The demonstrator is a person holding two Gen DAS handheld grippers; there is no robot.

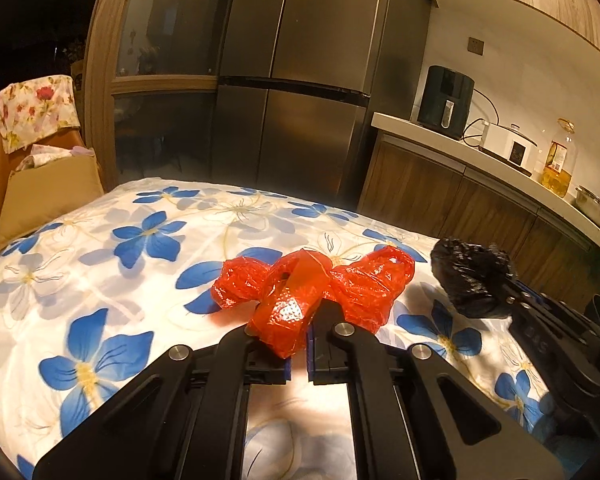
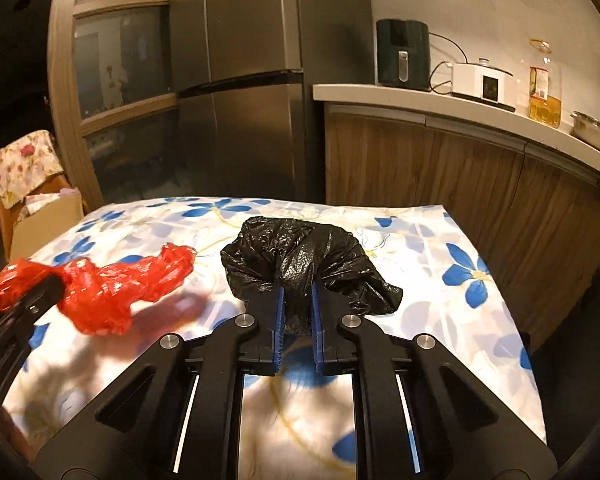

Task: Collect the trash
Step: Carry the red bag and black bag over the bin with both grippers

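Jaws pinched on bags, left gripper point(image 1: 299, 344) on red bag point(image 1: 316, 292), right gripper point(image 2: 298, 312) on black bag point(image 2: 304, 256): lift gently, avoid tearing.

We are holding left gripper point(image 1: 299, 354) clamped tight, pointing slightly downward. We are pinching right gripper point(image 2: 298, 320) narrow, blue pads point(image 2: 279, 328) pressing inward, also angling down.

Blue-flower tablecloth point(image 1: 148, 236) fills lower frame. Steel fridge point(image 1: 300, 80) top centre. Right, on counter point(image 2: 440, 100): dark air fryer point(image 2: 403, 55), white cooker point(image 2: 483, 80), oil bottle point(image 2: 545, 84), steel pot point(image 2: 594, 130). Cardboard box point(image 1: 48, 196) left edge.
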